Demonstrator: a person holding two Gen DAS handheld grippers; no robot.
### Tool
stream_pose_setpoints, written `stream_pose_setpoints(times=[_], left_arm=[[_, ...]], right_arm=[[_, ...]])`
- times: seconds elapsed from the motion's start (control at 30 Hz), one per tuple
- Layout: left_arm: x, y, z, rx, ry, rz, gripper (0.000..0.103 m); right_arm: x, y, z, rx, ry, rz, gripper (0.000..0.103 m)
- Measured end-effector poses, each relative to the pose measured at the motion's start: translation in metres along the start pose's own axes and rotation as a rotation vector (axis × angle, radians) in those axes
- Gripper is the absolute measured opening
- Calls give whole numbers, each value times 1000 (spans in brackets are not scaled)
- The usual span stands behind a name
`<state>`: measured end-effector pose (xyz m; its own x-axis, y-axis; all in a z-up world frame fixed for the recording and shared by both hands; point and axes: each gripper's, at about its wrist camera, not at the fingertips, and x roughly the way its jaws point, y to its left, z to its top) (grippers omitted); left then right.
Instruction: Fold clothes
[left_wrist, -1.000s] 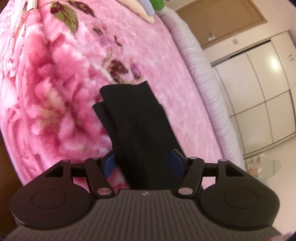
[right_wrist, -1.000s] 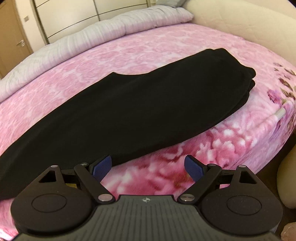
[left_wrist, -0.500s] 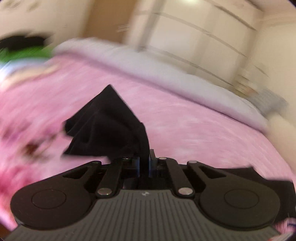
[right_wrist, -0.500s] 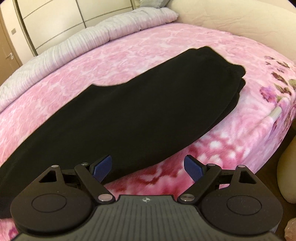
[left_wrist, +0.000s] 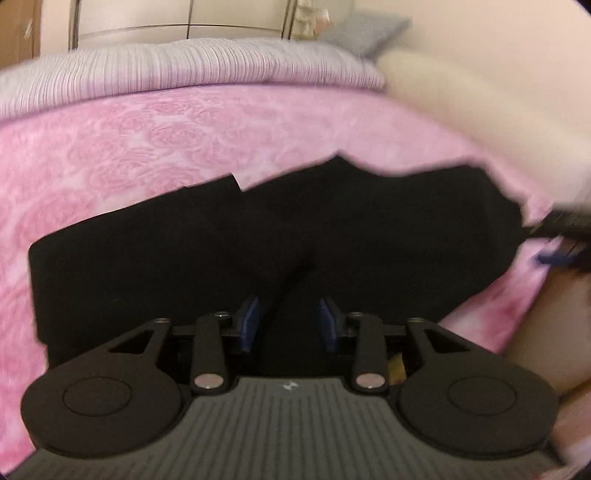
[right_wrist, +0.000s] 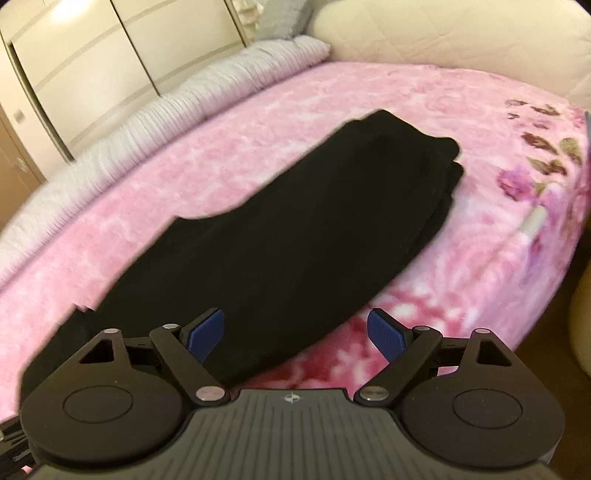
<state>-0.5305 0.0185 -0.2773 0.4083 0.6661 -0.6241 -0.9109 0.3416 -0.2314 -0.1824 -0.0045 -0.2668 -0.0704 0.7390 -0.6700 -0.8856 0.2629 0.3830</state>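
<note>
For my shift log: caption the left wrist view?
Open left gripper over folded black cloth garment on pink floral blanket.

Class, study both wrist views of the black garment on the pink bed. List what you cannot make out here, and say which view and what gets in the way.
- Left wrist view: whether the left gripper, jaws parted, touches the black garment; black on black, blurred.
- Left wrist view: the right gripper is cut off by the frame edge and blurred.
- Right wrist view: the garment's near-left end sits behind the gripper body.
- Both views: the garment's type and number of folds.
</note>
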Motion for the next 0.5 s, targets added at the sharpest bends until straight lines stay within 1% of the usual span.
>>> stream_pose_setpoints(times=[0.03, 0.07, 0.1, 0.17, 0.23, 0.27, 0.37, 0.43, 0.5], left_arm=[[-12, 10, 2, -26, -20, -11, 31], [-21, 18, 5, -43, -30, -1, 31], [-31, 27, 8, -60, -41, 9, 30], [-42, 44, 10, -88, -48, 52, 29], [-49, 59, 7, -130, -52, 91, 29], [-53, 66, 5, -166, -54, 99, 30], [-62, 90, 2, -278, -54, 107, 30], [-60, 104, 6, -303, -33, 123, 30], [-57, 116, 9, -318, -10, 146, 30]], right_arm=[[0, 4, 0, 12, 4, 52, 77], [3, 11, 0, 24, 20, 123, 69], [5, 17, -1, 37, 37, 194, 65], [19, 36, -4, 50, 112, 325, 47], [41, 57, -11, 60, 206, 420, 40], [51, 65, -15, 67, 246, 449, 39], [79, 84, -26, 96, 342, 485, 40], [97, 95, -33, 116, 398, 503, 41], [107, 100, -35, 132, 424, 500, 42]])
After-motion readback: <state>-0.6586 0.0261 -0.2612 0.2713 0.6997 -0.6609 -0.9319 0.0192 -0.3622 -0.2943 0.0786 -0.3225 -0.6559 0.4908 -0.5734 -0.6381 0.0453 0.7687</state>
